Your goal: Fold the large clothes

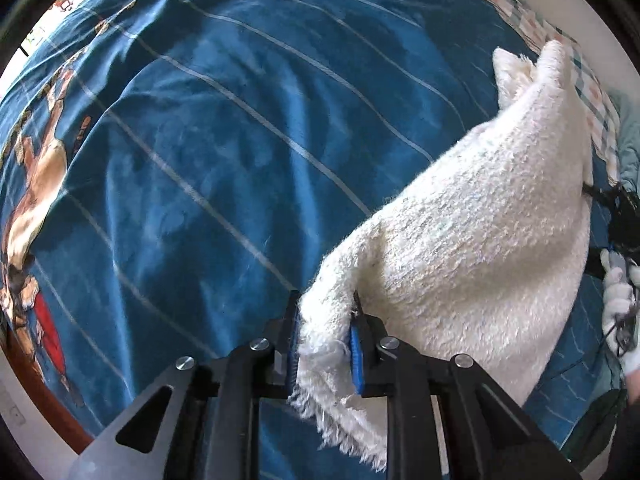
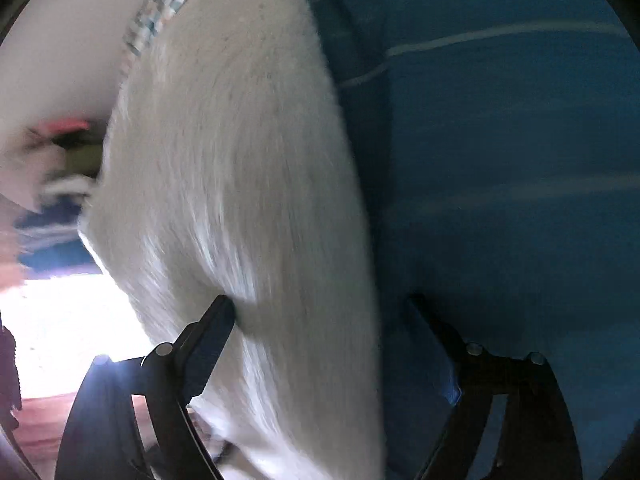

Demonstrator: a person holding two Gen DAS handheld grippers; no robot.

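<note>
Left wrist: striped blue bedspread point(image 1: 224, 152); jaws pinch white towel point(image 1: 460, 240); right jaws wide.

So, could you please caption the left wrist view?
Left claw shut on fluffy white towel's fringed corner above striped blue bedspread.

The white towel point(image 1: 472, 240) was shaggy, looped terry cloth (frayed at its edge). The blue bedspread point(image 1: 224, 140) looked soft, velvety and slightly sheeny.
</note>
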